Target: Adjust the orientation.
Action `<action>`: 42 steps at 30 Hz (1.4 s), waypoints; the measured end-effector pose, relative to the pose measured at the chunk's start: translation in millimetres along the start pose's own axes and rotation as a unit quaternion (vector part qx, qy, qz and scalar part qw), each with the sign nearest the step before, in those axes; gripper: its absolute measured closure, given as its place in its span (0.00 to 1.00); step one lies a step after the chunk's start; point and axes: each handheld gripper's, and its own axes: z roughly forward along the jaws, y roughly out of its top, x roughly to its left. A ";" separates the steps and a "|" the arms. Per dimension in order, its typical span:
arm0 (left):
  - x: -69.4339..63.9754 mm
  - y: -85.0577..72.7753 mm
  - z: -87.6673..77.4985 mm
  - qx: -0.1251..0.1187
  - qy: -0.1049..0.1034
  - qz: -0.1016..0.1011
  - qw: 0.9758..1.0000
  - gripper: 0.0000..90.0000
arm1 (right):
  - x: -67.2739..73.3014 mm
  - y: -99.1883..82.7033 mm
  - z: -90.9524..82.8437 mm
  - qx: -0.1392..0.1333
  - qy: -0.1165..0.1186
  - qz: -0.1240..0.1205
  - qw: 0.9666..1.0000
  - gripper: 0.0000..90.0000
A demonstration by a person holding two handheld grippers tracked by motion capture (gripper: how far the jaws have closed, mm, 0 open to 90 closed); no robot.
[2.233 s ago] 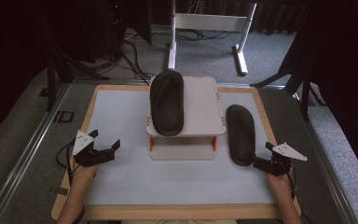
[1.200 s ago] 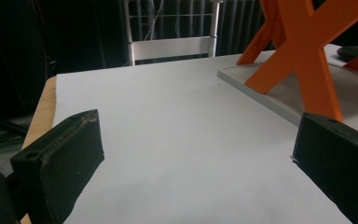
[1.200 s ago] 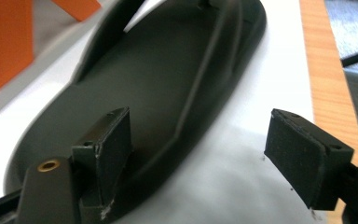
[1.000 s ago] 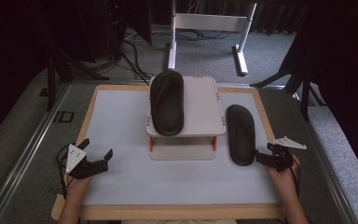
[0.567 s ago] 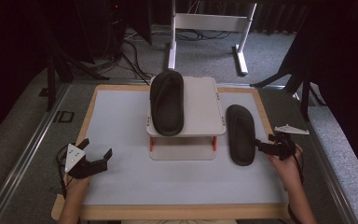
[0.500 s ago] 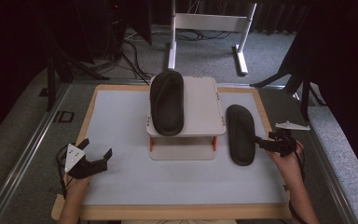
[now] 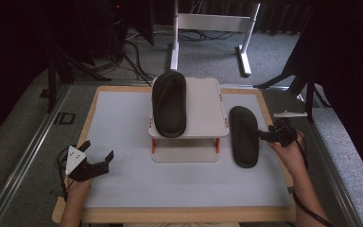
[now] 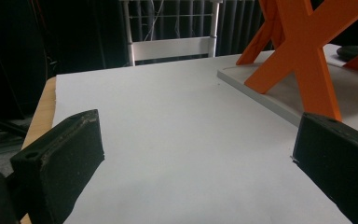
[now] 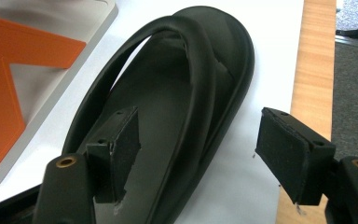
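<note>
black rubber flip-flop sandal (image 7: 244,136) flat on the white mat, right of the white-topped stand (image 7: 203,101) | your right gripper (image 9: 198,149) open, jaws just narrowing astride its outer edge, not pressing | risk: pinching only the strap (image 9: 200,84), so the sole sags or slips | left gripper (image 7: 96,156) open, empty

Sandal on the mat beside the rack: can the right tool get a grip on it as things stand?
Probably yes. The right tool is open at the sandal, one finger over its footbed, the other outside its rim, nothing between. The jaws have just been closing around that edge.
</note>
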 end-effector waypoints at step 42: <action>-0.3 0.0 0.2 0.000 0.000 0.000 1.000 0.01 | -9.2 79.8 75.4 0.245 0.012 -0.015 0.969 0.76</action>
